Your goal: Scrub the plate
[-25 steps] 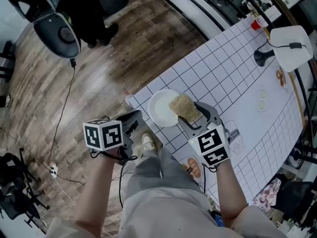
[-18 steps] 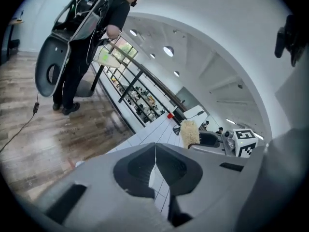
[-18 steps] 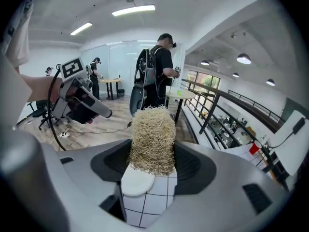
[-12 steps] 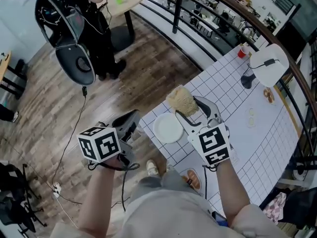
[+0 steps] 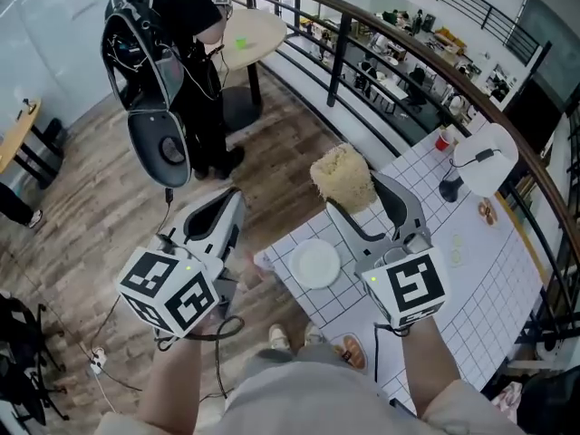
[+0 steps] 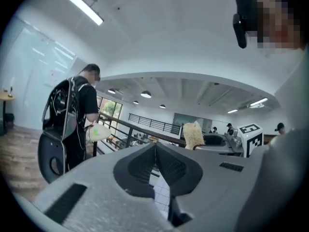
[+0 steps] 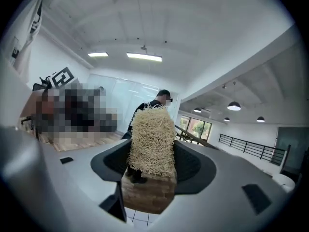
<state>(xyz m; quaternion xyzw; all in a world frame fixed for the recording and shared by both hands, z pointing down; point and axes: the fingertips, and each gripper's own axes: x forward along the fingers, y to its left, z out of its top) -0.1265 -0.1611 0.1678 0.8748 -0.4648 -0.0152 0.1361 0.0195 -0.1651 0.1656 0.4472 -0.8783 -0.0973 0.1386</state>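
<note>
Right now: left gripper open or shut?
Shut. In the left gripper view, the left gripper has its two jaws meeting along one seam, with nothing between them.

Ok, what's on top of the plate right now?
Nothing visible: the plate lies bare on the gridded table. The scrubber is up in the right gripper, off it. The plate's underside is hidden.

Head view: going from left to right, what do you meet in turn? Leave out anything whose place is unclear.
left gripper → white plate → red cup. Left out: the scrubber in the right gripper, which overlaps the plate.
</note>
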